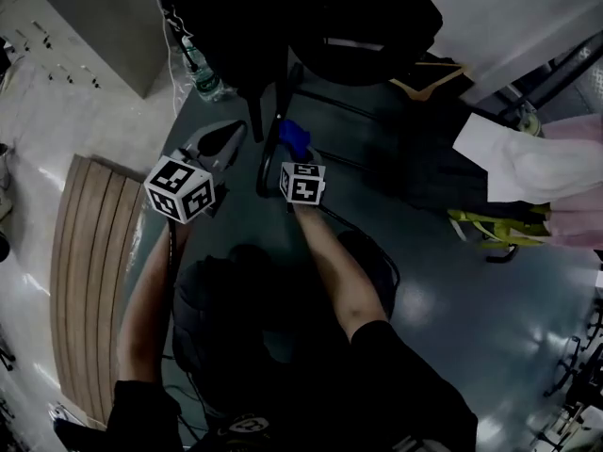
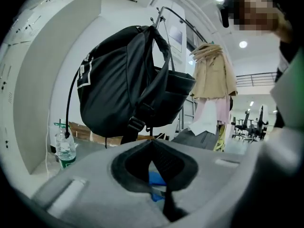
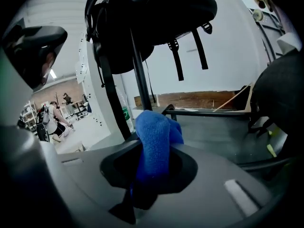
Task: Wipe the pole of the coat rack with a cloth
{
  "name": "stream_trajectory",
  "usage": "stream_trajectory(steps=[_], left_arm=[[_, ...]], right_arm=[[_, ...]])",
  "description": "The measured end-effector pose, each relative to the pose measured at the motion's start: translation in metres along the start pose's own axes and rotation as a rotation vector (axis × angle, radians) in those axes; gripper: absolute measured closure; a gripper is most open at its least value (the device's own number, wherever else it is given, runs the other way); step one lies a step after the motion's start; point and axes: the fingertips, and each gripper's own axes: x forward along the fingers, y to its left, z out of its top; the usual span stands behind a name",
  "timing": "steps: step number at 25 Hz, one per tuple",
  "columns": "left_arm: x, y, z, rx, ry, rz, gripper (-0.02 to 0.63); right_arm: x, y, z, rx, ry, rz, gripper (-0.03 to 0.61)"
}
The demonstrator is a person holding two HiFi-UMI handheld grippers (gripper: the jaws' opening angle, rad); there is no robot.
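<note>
R gripper (image 3: 145, 148) jaws clamp blue cloth (image 3: 154, 132) by dark pole (image 3: 139, 75), top hidden by backpack (image 3: 156, 8); L gripper (image 2: 153, 145) jaws together, empty.

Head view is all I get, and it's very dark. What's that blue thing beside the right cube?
Observer: A blue cloth. The right gripper view shows it plainly, pinched between the jaws of the right gripper.
Operator: Does the other one hold anything?
Observer: No. In its own view the left gripper has its jaws together with nothing between them.
Operator: And the black mass at the top?
Observer: A black backpack, hanging up. The left gripper view shows a white mark on its side.
</note>
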Motion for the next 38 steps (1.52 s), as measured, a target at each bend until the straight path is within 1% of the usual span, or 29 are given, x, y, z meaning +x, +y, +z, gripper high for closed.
stream_trajectory(steps=[2,4,6,9,10,14,15,17,18,19,21,22,24,26,29,30,34,38], left_arm=[[0.0,-0.001,0.0,-0.016,-0.006,0.024,0.609],[0.006,-0.01,0.002,-0.025,-0.011,0.019,0.609],[0.019,-0.025,0.004,-0.003,-0.012,-0.012,0.609],[0.039,-0.05,0.003,0.07,0.009,-0.089,0.609],[0.044,-0.057,0.003,0.083,0.013,-0.111,0.609],[0.06,-0.073,0.004,0.081,0.01,-0.158,0.609],[0.064,-0.075,0.002,0.087,0.015,-0.165,0.609],[0.069,-0.077,-0.001,0.096,0.024,-0.171,0.609],[0.07,-0.077,-0.001,0.087,0.02,-0.169,0.609],[0.071,-0.077,0.001,0.072,0.012,-0.166,0.609],[0.072,-0.078,0.004,0.047,-0.009,-0.158,0.609],[0.072,-0.08,0.005,0.04,-0.014,-0.155,0.609],[0.07,-0.081,0.002,0.031,-0.004,-0.15,0.609],[0.065,-0.082,-0.003,0.001,0.015,-0.157,0.609],[0.051,-0.084,-0.004,-0.046,0.021,-0.192,0.609],[0.046,-0.082,-0.003,-0.048,0.019,-0.189,0.609],[0.031,-0.067,-0.004,-0.051,0.026,-0.137,0.609],[0.021,-0.066,-0.005,-0.068,0.041,-0.126,0.609]], right_arm=[[-0.007,-0.016,0.002,0.009,0.007,-0.028,0.503],[-0.019,-0.039,0.001,0.035,0.014,-0.072,0.502],[-0.032,-0.064,-0.003,0.04,0.019,-0.113,0.502],[-0.058,-0.106,-0.011,0.032,0.023,-0.175,0.502],[-0.067,-0.123,-0.013,0.039,0.021,-0.201,0.502],[-0.103,-0.19,-0.021,0.093,-0.004,-0.315,0.5],[-0.11,-0.202,-0.023,0.093,-0.007,-0.334,0.499],[-0.116,-0.211,-0.027,0.055,0.005,-0.351,0.5],[-0.117,-0.21,-0.028,0.043,0.009,-0.356,0.5],[-0.117,-0.209,-0.029,0.053,0.006,-0.362,0.5],[-0.116,-0.207,-0.027,0.11,-0.014,-0.37,0.5],[-0.113,-0.203,-0.026,0.13,-0.022,-0.365,0.5],[-0.102,-0.187,-0.022,0.129,-0.027,-0.322,0.5],[-0.086,-0.16,-0.019,0.104,-0.023,-0.249,0.5],[-0.061,-0.112,-0.015,0.071,-0.007,-0.143,0.499],[-0.052,-0.098,-0.012,0.062,-0.005,-0.115,0.5],[-0.019,-0.039,-0.006,0.033,-0.004,-0.002,0.5],[0.012,0.022,-0.002,-0.013,0.016,0.137,0.5]])
